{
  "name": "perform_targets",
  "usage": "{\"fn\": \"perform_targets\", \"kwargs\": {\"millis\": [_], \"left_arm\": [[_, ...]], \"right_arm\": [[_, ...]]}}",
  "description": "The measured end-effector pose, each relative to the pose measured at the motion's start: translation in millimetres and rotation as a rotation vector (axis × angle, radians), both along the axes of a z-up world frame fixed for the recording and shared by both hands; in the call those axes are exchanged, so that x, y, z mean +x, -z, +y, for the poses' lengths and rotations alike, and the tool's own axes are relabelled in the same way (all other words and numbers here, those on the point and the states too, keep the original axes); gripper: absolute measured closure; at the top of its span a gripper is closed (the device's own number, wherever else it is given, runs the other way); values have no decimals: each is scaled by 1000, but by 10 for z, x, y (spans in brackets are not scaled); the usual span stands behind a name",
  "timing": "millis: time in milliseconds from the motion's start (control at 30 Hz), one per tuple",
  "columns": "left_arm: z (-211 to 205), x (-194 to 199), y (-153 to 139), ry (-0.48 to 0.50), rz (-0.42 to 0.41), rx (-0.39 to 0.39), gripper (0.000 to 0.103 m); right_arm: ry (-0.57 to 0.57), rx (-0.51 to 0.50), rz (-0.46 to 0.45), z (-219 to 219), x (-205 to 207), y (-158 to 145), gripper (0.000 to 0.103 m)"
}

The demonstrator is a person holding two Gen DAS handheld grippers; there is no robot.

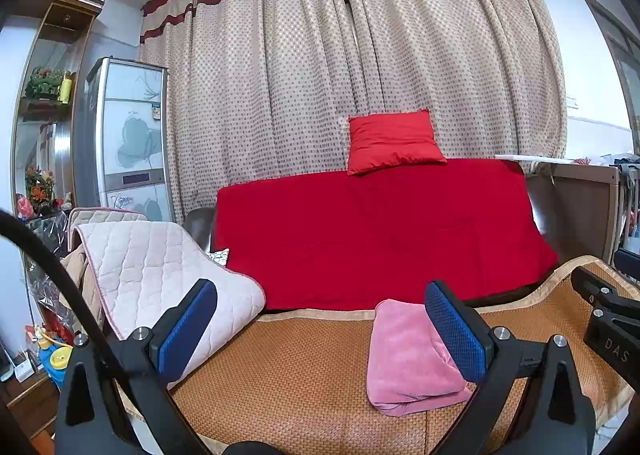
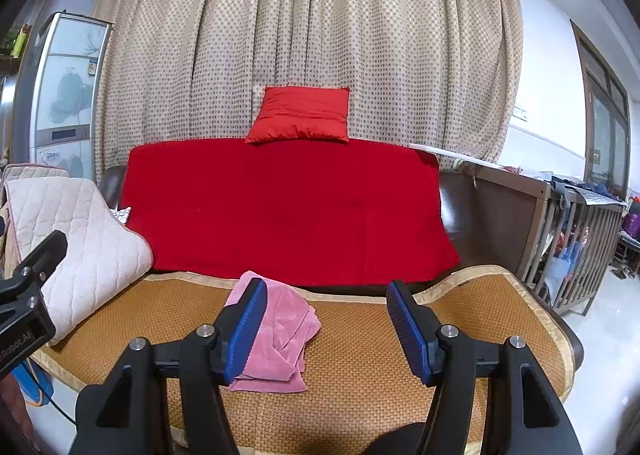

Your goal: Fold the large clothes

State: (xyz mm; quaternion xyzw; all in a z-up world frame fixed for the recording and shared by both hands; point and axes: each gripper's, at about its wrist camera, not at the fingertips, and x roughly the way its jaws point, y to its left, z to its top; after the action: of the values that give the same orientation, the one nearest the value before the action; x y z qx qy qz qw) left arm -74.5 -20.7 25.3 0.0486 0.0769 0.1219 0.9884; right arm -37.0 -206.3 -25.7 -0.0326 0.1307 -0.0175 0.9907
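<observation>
While both grippers [image 1: 320, 331] [image 2: 326, 325] hover apart, empty, a quilted pad [image 1: 160, 267] flanks the pink garment [image 1: 408, 359].

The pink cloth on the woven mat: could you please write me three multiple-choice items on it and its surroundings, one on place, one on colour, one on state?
1. Where does the pink cloth lie?
A. On the woven mat
B. On the quilted pad
C. On top of the cushion

2. What colour is the cushion in front of the curtain?
A. Blue
B. Red
C. White

3. How do the right gripper and left gripper stand?
A. Both clamp the cloth
B. One is shut on the cushion
C. Both open, holding nothing

Answers:
1 A, the cloth sits folded on the mat, apart from the quilted pad.
2 B, it matches the red blanket.
3 C, both views show a wide gap between the blue pads.
</observation>
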Motion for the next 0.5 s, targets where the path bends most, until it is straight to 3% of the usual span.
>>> {"fn": "perform_targets", "kwargs": {"millis": [500], "left_arm": [[-30,-30,0,4,-3,4,0]], "right_arm": [[12,-4,0,-3,2,33,37]]}}
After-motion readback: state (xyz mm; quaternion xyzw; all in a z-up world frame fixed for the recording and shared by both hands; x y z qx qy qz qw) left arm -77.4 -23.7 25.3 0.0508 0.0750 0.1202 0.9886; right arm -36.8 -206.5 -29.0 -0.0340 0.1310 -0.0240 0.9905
